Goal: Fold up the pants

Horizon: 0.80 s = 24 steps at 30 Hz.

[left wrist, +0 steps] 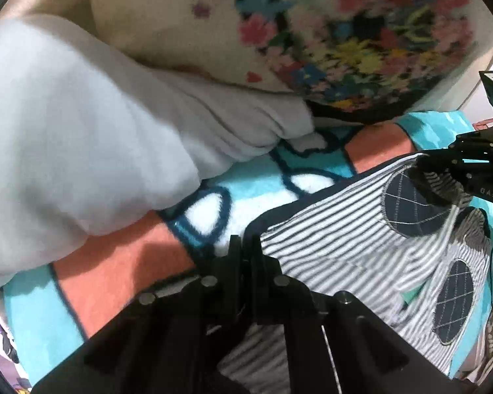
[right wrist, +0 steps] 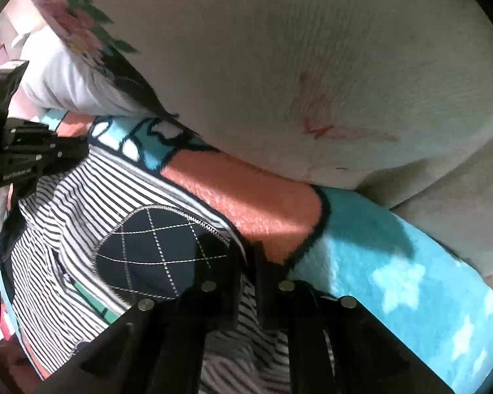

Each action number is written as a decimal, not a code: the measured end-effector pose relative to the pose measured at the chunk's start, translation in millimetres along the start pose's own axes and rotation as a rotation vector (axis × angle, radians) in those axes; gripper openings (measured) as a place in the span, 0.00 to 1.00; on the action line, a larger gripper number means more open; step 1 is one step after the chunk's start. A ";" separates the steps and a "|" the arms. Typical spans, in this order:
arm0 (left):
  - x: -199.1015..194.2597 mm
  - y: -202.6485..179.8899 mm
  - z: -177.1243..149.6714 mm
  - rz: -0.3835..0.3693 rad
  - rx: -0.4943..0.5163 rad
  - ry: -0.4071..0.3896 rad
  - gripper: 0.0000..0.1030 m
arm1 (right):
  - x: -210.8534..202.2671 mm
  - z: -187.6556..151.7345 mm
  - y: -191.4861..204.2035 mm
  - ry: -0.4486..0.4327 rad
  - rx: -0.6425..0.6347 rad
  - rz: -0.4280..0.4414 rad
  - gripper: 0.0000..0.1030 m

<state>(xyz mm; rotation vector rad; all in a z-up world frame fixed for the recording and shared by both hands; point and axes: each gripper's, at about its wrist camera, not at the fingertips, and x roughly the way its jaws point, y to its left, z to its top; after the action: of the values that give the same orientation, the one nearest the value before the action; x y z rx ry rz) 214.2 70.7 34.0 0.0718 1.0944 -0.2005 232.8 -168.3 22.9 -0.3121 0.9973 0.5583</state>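
Observation:
The striped pants, navy and white with dark quilted oval knee patches, lie on a turquoise and orange blanket. My left gripper is shut on the pants' navy edge at their left corner. In the right wrist view the pants spread to the left with a patch near my right gripper, which is shut on the pants' edge by the orange band. Each gripper also shows in the other's view: the right one and the left one, both pinching striped cloth.
A floral cushion and a white pillow lie behind the pants. A large cream cushion sits close above the right gripper. The blanket's turquoise part with white stars extends to the right.

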 end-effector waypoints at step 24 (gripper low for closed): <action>-104.1 -48.7 -191.7 -0.060 -0.184 -0.261 0.11 | -83.5 -166.3 90.5 -0.173 0.088 0.018 0.08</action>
<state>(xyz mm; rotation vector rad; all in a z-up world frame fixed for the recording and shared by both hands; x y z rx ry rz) -9.1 66.2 40.6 -0.1484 0.8507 -0.1570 28.9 -200.8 9.2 -0.1741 0.8556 0.5462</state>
